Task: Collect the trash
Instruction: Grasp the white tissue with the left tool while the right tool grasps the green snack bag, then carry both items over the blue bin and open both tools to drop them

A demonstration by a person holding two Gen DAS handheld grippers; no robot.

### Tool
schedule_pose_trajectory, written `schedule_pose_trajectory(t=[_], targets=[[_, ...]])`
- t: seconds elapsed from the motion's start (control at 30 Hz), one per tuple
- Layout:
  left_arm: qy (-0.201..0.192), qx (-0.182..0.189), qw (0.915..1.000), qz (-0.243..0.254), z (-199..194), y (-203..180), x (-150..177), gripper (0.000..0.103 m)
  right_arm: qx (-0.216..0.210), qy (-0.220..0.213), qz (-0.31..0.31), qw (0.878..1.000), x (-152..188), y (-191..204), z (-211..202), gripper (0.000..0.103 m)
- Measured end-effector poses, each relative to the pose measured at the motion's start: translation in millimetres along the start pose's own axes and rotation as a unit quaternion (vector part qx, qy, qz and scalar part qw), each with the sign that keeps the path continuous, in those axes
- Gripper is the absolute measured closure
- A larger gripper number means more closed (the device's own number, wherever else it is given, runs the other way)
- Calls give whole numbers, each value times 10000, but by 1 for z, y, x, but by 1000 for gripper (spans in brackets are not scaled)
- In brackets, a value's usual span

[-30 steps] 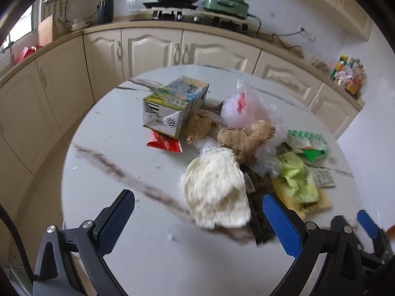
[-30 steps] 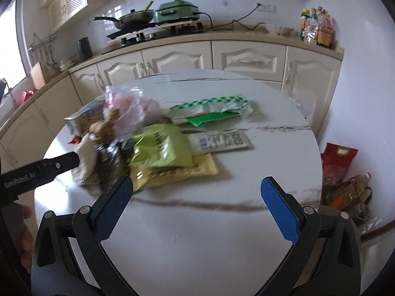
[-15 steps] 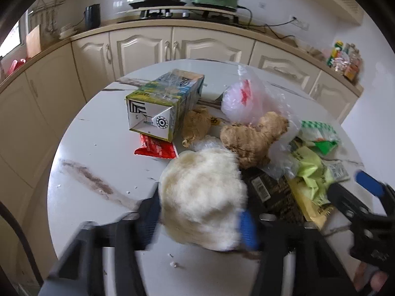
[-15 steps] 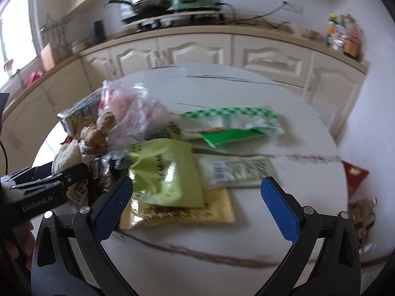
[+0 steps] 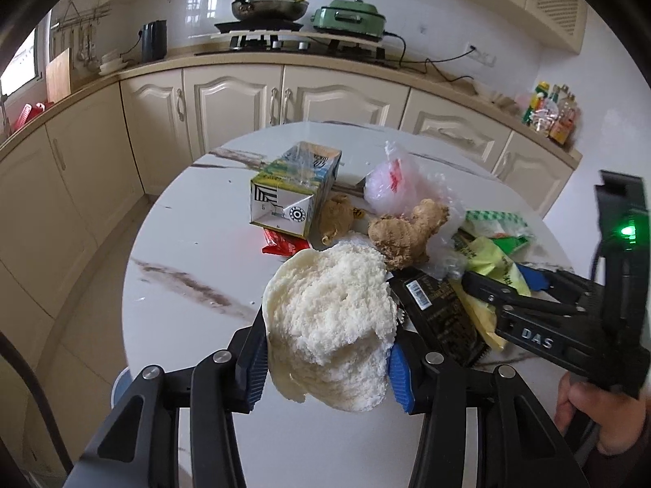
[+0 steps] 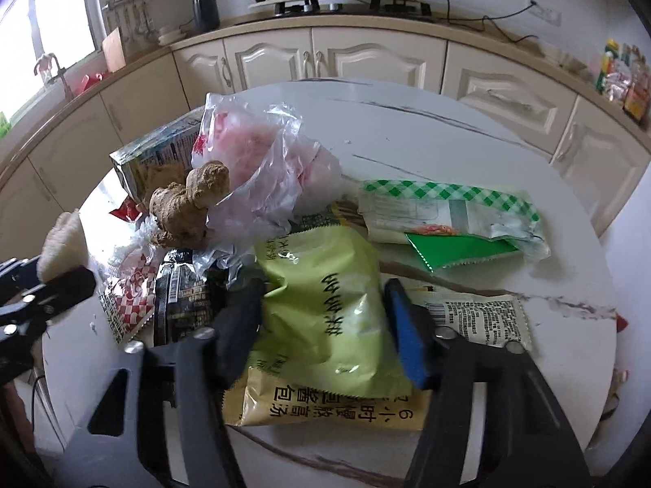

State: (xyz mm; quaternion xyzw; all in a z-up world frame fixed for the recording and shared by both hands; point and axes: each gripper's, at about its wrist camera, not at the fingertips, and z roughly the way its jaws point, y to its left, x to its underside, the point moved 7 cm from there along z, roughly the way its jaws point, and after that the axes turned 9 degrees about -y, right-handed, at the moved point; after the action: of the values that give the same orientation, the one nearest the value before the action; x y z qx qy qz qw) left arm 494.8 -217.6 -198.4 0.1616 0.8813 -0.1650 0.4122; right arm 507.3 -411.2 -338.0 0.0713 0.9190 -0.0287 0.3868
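White bun (image 5: 329, 325) sits clamped between left claw (image 5: 327, 362) pads.

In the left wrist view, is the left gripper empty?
No, the left gripper has its jaws closed on a white fluffy lump that sits squeezed between the two blue pads.

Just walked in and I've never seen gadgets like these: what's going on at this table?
A person is clearing trash off a round table with a hand-held gripper in each hand. The left gripper has just closed its jaws on a white fluffy lump, which sits pinched between them. The right gripper has just been closing around a light green packet on top of the wrapper pile. A carton, ginger root and a plastic bag lie untouched.
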Motion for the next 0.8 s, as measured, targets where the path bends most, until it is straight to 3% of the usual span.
schedule_pose_trajectory(t=[0.03, 0.2, 0.43, 0.53, 0.63, 0.8], targets=[[-15, 24, 10000, 22, -6, 0, 1, 57, 0, 5, -26, 10000, 1, 0, -1, 51], [-159, 153, 9997, 42, -39, 3, -3, 57, 28, -122, -101, 9999, 2, -4, -11, 76], [-425, 330, 9985, -105, -84, 30, -5, 57, 402, -620, 128, 9972, -8, -12, -54, 77], [-602, 211, 9978, -179, -111, 60, -7, 57, 332, -951, 176, 9948, -23, 4, -84, 77], [-700, 4, 9972, -245, -133, 97, -2, 57, -91, -1264, -86, 9919, -42, 55, -108, 77], [-536, -684, 9955, -374, -162, 183, 23, 57, -1331, -1516, -620, 9775, -58, 192, -117, 77]])
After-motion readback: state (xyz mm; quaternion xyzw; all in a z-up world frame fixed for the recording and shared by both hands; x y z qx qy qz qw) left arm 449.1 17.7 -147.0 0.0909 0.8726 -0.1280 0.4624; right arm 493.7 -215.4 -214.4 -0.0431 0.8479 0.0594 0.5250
